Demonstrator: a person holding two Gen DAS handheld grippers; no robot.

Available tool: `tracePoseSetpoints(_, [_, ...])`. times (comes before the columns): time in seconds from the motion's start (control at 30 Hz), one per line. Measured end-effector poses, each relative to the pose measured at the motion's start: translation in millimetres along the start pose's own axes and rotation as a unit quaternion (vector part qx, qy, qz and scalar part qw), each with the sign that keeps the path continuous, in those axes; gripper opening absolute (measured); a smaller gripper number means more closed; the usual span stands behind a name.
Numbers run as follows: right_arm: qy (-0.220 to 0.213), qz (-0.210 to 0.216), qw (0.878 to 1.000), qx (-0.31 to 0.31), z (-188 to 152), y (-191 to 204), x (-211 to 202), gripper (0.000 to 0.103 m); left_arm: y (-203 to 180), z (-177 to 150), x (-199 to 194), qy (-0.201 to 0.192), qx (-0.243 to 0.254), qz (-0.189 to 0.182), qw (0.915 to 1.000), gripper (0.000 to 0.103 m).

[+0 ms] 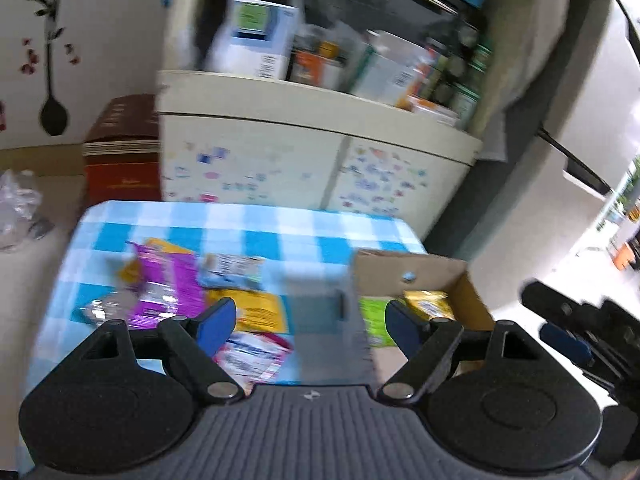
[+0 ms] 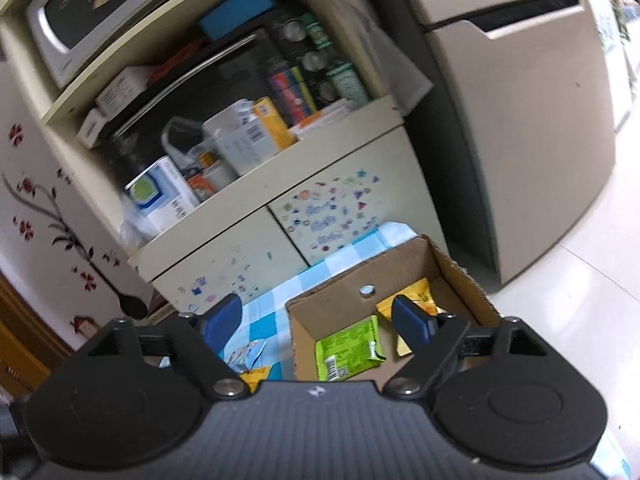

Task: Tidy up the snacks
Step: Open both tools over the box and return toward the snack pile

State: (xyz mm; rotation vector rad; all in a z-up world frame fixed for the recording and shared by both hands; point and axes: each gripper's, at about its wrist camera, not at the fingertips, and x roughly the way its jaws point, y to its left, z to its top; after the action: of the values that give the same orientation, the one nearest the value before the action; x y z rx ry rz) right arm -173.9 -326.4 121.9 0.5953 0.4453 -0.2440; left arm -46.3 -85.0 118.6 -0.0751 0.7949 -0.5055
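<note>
Snack packets [image 1: 176,284] on the checked cloth [image 1: 280,228] motion-blurred, labels unreadable.

One cardboard box [image 2: 400,276] holds two snack packets: one green [image 2: 348,354], one yellow [image 2: 416,300].

Black grippers [image 1: 308,322], blue pads [image 2: 220,316], silver screws.
</note>
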Motion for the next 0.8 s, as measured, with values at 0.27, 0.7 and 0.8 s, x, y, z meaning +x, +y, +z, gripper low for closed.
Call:
tracePoseSetpoints(0.27, [0.013, 0.019, 0.999, -0.045, -11, 21, 4, 0.083, 65, 17, -10, -0.013, -0.05, 0.046, 0.9976, 0.094])
tracePoseSetpoints(0.7, [0.043, 0.042, 0.99, -0.131, -39, 60, 17, 0.083, 117, 18, 17, 0.031, -0.076, 0.059, 0.9948, 0.098])
tracePoseSetpoints(0.8, [0.05, 0.054, 0.986, -0.151, -49, 71, 20, 0.083, 121, 17, 28, 0.042, -0.067, 0.052, 0.9955, 0.098])
